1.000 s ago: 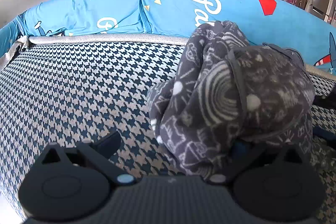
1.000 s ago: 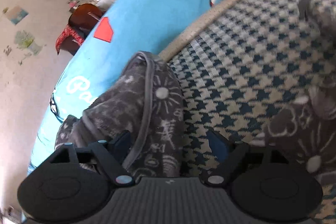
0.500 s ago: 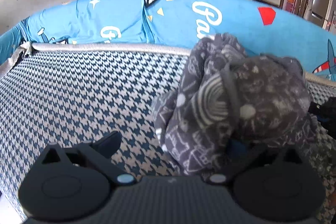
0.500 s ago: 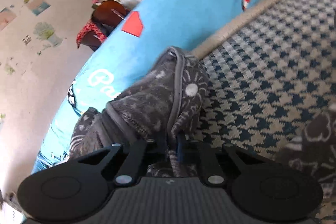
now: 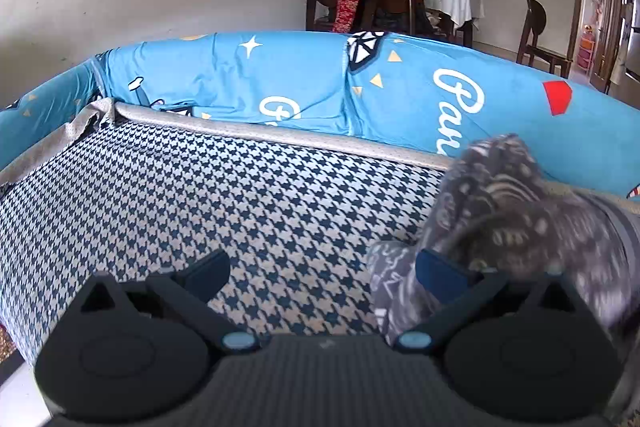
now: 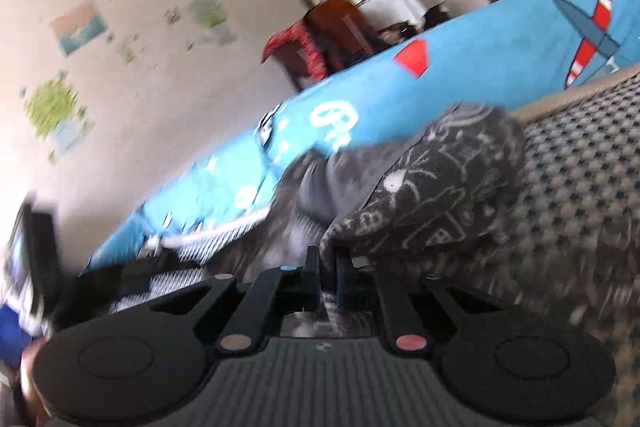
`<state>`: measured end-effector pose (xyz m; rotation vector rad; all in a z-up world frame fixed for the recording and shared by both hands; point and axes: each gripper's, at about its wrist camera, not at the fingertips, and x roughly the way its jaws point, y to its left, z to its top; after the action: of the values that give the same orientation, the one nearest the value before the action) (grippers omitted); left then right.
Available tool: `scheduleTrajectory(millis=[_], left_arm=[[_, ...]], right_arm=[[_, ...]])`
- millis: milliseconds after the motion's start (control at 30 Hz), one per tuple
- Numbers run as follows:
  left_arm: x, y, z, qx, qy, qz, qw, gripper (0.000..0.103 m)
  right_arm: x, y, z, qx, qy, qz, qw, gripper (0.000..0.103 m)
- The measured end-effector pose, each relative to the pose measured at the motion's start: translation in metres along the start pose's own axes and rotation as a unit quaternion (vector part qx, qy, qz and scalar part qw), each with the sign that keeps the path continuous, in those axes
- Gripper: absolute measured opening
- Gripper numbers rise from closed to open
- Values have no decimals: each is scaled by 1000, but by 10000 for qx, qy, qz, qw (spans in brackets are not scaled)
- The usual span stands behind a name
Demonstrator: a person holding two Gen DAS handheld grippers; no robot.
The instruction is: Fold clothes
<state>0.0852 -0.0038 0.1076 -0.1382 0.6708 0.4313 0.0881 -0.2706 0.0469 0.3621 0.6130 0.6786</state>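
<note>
Right gripper (image 6: 327,259) jaws clamped on grey printed garment (image 6: 432,195), garment bunched on houndstooth cushion (image 5: 224,195) near blue backrest (image 5: 280,83), left gripper (image 5: 320,269) jaws wide, its right finger touching fabric, view blurred.

White script lettering stands on the blue cover (image 5: 304,87) draped over the sofa back. In the left wrist view "Par" reads at the right, its end hidden behind the grey garment (image 5: 520,211), and a partial "G" shows lower down. The right wrist view is too blurred to read.
</note>
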Motion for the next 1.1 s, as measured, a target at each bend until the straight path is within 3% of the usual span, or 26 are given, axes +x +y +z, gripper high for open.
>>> scheduleTrajectory(millis=[267,400,500,600,700,833,900,1100], left_arm=[[8,0,-7,60,175,-35,9998,103],[0,-8,-9,151,31,-269,9995,103],[5,-21,-15,438,159,-428,9980,103],[14,-29,-23,619,344,-317,9970,103],[19,-32,-28,748,410,-204,9961,103],[21,-30,-33,899,447,-160,9948,103],[25,-27,-37,958,541,-115,9939,103],[31,-14,-47,1062,775,-45,9913,103]], right_arm=[[-7,47,-72,-713,869,262,9933,11],[3,64,-105,-1130,1470,366,9820,9],[7,79,-124,-1491,1825,533,9704,9],[2,91,-127,-1894,1704,655,9648,9],[-8,91,-117,-1932,1502,693,9671,11],[-27,89,-97,-1849,1079,741,9740,15],[-39,88,-87,-1833,842,715,9768,22],[-57,68,-46,-1494,336,504,9869,23]])
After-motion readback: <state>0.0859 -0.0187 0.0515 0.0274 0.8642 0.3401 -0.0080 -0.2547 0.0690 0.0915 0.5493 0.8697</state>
